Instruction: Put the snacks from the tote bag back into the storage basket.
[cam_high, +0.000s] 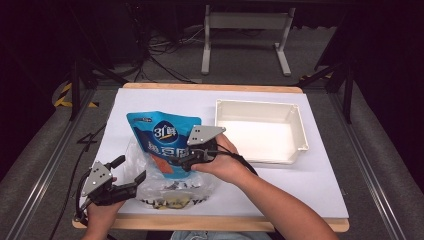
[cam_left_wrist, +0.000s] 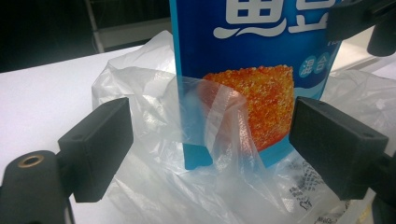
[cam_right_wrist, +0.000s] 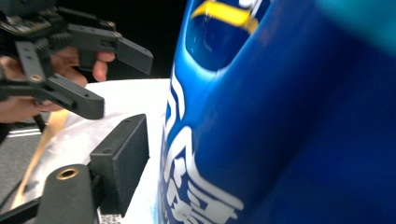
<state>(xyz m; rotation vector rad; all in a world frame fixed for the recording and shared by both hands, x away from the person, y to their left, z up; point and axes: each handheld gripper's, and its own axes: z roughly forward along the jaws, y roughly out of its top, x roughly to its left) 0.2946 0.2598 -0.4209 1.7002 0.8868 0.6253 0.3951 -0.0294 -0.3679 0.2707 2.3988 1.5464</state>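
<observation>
White covering is spread over the bench (cam_high: 320, 185), where a blue pouch (cam_high: 162, 132) stands inside a clear plastic bag (cam_high: 150, 187), left of a white tray (cam_high: 260, 131). The pouch is gripped by the right gripper (cam_high: 182, 162); the left gripper (cam_high: 131, 172) is held with fingers (cam_left_wrist: 95, 147) spread apart beside the bag.

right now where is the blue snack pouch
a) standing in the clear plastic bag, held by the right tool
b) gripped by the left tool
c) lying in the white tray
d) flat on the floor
a: the blue snack pouch stands upright with its base in the clear plastic bag, the right tool is closed on it, the left tool is open beside it, and the white tray is empty.
</observation>
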